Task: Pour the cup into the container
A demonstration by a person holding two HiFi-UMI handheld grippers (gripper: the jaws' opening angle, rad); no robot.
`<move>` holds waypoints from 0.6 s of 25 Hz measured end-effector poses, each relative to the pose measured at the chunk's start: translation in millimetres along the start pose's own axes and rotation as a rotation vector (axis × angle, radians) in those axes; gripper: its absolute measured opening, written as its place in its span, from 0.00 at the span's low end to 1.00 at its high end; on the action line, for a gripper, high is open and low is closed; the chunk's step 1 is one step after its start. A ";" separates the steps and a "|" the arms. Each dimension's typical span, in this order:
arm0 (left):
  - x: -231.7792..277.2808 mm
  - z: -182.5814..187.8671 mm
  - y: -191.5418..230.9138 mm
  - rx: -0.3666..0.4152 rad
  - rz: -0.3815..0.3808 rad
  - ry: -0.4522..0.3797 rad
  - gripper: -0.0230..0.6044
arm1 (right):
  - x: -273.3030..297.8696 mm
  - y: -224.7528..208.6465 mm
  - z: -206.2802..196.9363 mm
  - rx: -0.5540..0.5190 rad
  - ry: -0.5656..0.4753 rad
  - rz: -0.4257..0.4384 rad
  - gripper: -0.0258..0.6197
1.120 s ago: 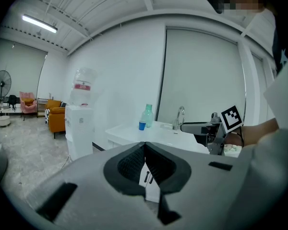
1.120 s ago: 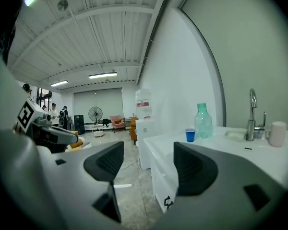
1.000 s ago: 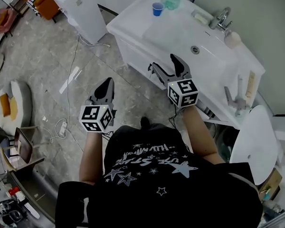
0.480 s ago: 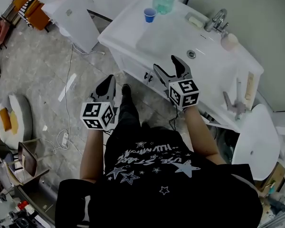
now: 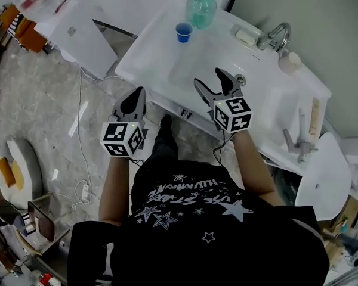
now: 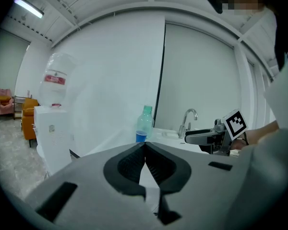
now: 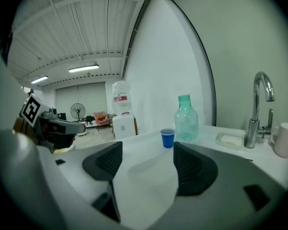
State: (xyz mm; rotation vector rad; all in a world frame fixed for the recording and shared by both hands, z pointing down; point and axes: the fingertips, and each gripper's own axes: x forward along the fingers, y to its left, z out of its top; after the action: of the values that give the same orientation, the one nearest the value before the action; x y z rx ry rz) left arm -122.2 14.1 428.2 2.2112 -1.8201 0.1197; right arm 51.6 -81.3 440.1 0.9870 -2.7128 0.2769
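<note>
A small blue cup stands on the white counter, next to a green plastic bottle. A faint clear rectangular container lies in front of the cup, also seen as the clear container in the right gripper view. My right gripper is open and empty above the counter, short of the container. The cup and bottle show between its jaws. My left gripper is shut and empty, at the counter's front edge. In its view, the cup stands just past the left gripper's closed tips.
A sink with a faucet, a soap dish and a white mug fills the counter's right part. A white water dispenser stands on the floor to the left. Cables lie on the floor.
The person has stepped closer to the counter. Both grippers have moved forward; the right one now hangs over the counter and the left reaches its edge. Jaw states are unchanged.
</note>
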 end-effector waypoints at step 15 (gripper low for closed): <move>135.3 33.3 76.5 0.019 -0.135 0.073 0.05 | 118.9 -55.9 4.5 -0.004 0.080 -0.074 0.55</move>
State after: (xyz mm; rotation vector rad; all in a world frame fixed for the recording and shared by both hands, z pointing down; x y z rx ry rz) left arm -172.5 -136.2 440.2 2.3031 -1.6332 0.1886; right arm -1.1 -196.5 475.4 1.0502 -2.5981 0.2905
